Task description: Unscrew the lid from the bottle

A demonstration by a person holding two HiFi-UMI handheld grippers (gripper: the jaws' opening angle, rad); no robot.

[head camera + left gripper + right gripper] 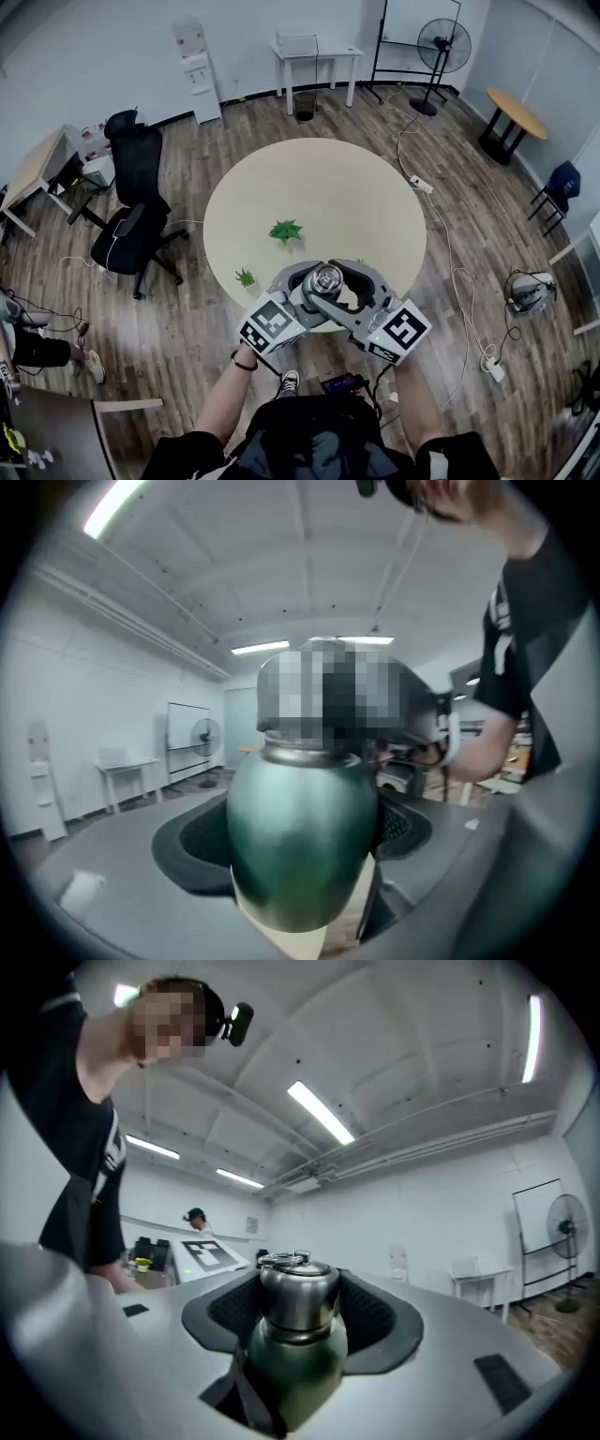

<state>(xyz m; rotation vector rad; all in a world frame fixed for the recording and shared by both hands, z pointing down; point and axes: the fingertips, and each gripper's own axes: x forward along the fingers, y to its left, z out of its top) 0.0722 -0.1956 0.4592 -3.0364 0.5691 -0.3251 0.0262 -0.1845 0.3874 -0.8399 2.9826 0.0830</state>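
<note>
I hold a green bottle [300, 846] with a steel lid [327, 278] in the air over the near edge of the round table [356, 197]. The left gripper [304, 292] is shut on the bottle's green body, which fills the gap between its black pads [202, 846]. In the right gripper view the lid [298, 1296], with a small ring handle on top, sits between the right gripper's pads [375, 1321] above the green body [295, 1368]. The right gripper [300, 1312] is shut on the lid. In the left gripper view a mosaic patch hides the lid.
Two small green plants [285, 230] [246, 277] stand on the table. A black office chair [131, 225] is to the left. Cables and a power strip [420, 185] run over the wooden floor on the right. A white table [316, 52] and a fan [442, 47] stand at the back wall.
</note>
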